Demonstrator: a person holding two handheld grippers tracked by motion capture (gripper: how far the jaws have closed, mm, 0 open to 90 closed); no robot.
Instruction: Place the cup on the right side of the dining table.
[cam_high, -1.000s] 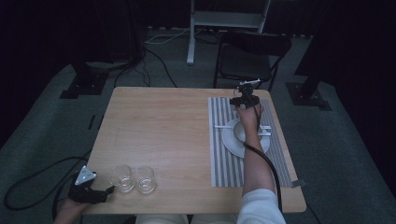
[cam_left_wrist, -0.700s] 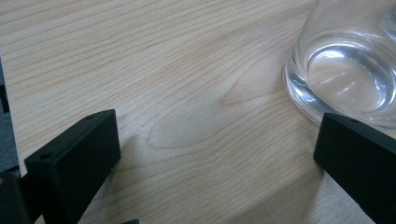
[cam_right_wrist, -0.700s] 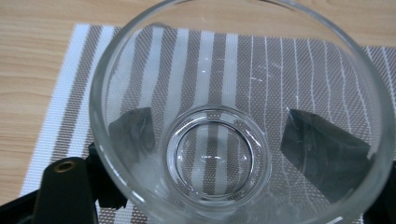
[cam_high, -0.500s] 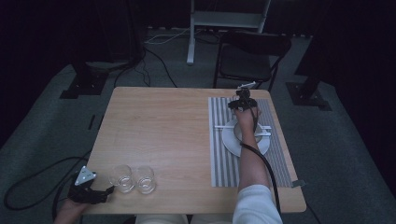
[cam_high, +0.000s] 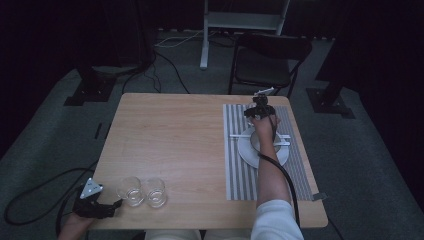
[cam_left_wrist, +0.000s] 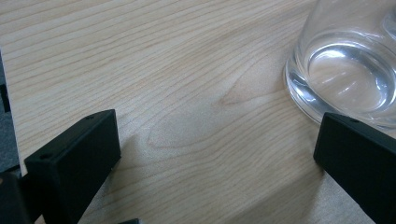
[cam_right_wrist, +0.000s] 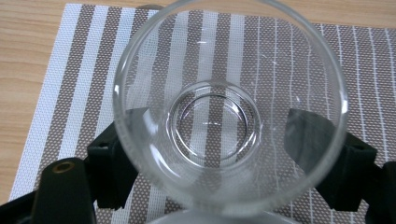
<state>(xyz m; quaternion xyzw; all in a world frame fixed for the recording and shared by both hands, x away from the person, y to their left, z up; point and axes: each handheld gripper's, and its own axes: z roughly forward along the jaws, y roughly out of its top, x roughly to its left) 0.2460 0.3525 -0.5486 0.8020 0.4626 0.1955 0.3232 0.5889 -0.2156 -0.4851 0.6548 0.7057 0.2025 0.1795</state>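
A clear empty glass (cam_right_wrist: 231, 116) stands upright between the jaws of my right gripper (cam_right_wrist: 224, 158), which is shut on it over the far end of the striped placemat (cam_right_wrist: 70, 70). From above, this gripper (cam_high: 260, 109) is just beyond the white plate (cam_high: 247, 150). Two more clear glasses (cam_high: 131, 190) (cam_high: 155, 191) stand side by side at the table's near left. My left gripper (cam_high: 97, 206) lies open just left of them. In the left gripper view the nearer glass (cam_left_wrist: 348, 70) sits by the right jaw, outside the left gripper's gap (cam_left_wrist: 215, 154).
Cutlery (cam_high: 282, 142) lies across the plate on the placemat (cam_high: 240, 172). The wooden table (cam_high: 170, 135) is bare in the middle. A dark chair (cam_high: 267, 62) stands behind the far edge, and cables run over the floor at left.
My right gripper with the glass has shifted slightly toward the plate. The left gripper and the two glasses have stayed put.
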